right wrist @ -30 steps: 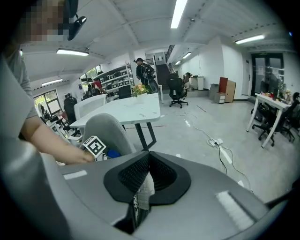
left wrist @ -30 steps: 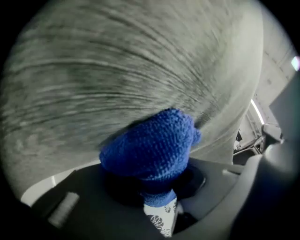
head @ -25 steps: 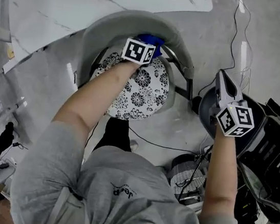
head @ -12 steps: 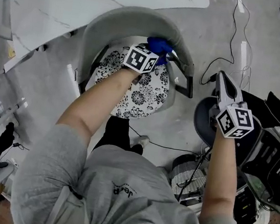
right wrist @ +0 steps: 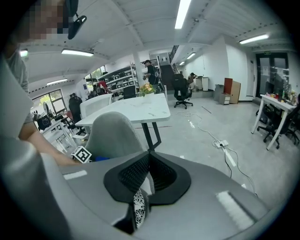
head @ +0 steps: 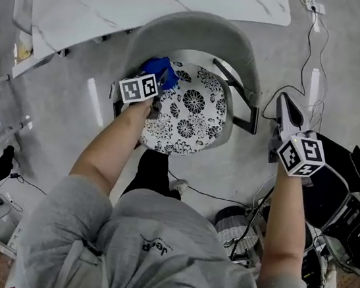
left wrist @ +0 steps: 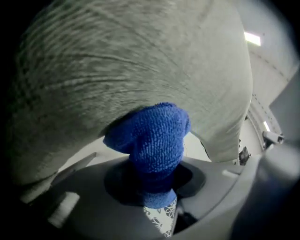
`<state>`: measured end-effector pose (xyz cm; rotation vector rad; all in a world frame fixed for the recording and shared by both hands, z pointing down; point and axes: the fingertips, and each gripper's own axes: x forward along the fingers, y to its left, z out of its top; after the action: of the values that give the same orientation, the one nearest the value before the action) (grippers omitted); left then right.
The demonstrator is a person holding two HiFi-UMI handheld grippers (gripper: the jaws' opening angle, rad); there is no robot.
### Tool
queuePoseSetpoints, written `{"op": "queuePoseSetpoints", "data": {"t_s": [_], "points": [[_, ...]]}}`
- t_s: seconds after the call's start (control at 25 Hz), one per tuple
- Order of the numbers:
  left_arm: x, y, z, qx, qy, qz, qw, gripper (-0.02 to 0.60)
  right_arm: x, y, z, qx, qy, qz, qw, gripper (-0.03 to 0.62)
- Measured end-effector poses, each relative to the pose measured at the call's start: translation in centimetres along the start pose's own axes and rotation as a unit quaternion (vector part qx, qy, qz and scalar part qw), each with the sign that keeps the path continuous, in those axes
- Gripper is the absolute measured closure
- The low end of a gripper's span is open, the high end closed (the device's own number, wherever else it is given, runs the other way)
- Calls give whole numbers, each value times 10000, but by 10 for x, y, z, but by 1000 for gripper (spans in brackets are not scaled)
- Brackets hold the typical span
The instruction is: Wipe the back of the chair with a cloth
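Now my left gripper [left wrist: 154, 185] pinches the soft blue cloth [left wrist: 157, 136] by its bunched tail, wad pressed against the chair back [left wrist: 117, 61]; it looks limp, light. My right gripper [right wrist: 149, 159] hangs closed, empty.

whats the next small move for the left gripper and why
Probably slide the left gripper rightward along the chair back, pressing the blue cloth on. It is shut on the cloth, which meets the grey fabric near the back's left end in the head view, so most of the curve lies to its right.
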<state>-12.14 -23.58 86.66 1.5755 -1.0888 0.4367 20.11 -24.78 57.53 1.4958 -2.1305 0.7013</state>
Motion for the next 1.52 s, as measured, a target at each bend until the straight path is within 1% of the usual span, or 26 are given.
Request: {"op": "queuePoseSetpoints", "data": {"t_s": [0.2,0.32,0.4,0.52,0.72,0.84,0.96,1.08,1.24,1.4,1.52], "points": [[4,9,5,-252,-160,167,9994,408,31,15,3,-22,-2,134,9999,591],[10,16,14,-414,-342,386,9978,408,43,28,7,0,-26,224,9997,590],[15,18,21,-456,-435,484,9968,408,44,34,8,-54,-21,274,9996,590],[22,18,29,-463,-476,494,9966,408,36,30,5,-162,34,250,9996,590],[36,12,34,-14,-397,389,9985,408,19,7,-6,-72,92,1,9999,589],[47,4,38,252,-338,334,9986,408,11,-1,-10,-33,65,-66,10000,590],[58,-9,43,484,-268,256,9981,408,5,-10,-14,39,41,-138,9999,590],[69,-25,46,799,-146,152,9966,408,0,-19,-18,110,23,-202,9997,589],[85,-54,44,1343,27,-18,9909,408,-10,-29,-23,181,-29,-301,9994,589],[98,-99,44,1841,113,-305,9824,408,-22,-40,-27,212,-68,-394,9990,589],[113,-121,34,2153,236,-427,9753,409,-32,-49,-32,267,-93,-487,9984,589]]}}
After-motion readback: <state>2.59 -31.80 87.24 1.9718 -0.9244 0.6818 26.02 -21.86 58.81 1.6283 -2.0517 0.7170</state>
